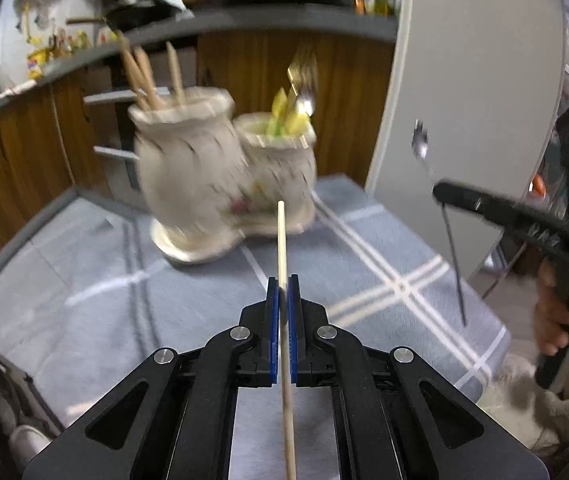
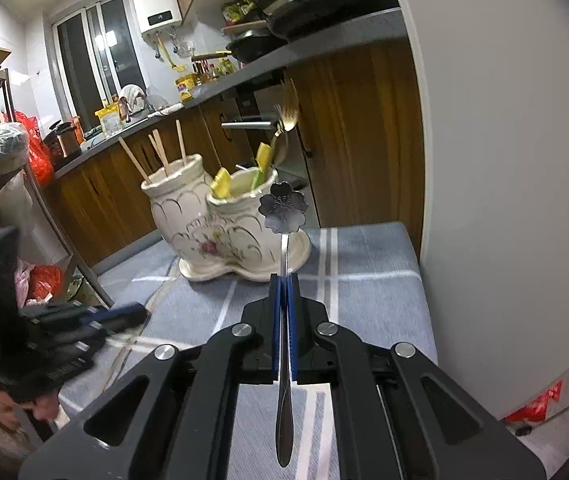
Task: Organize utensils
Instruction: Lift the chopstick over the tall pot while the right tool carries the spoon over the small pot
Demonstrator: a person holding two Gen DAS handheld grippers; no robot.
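Wooden chopstick (image 1: 282, 240) clamped in left claw (image 1: 283, 284), tip toward holder (image 1: 220, 184).

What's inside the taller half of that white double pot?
Wooden chopsticks stick up out of the taller pot, leaning at different angles. Their lower ends and the pot's bottom are hidden by its wall.

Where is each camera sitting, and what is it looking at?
Left wrist view: sits on the left gripper, looking along its fingers, shut on a wooden chopstick, toward the holder; the right gripper and a hand show at right.
Right wrist view: sits on the right gripper, shut on a flower-shaped spoon, facing the same holder; the left gripper shows blurred at left.
Both show: the holder, the blue checked cloth, the wooden cabinets.
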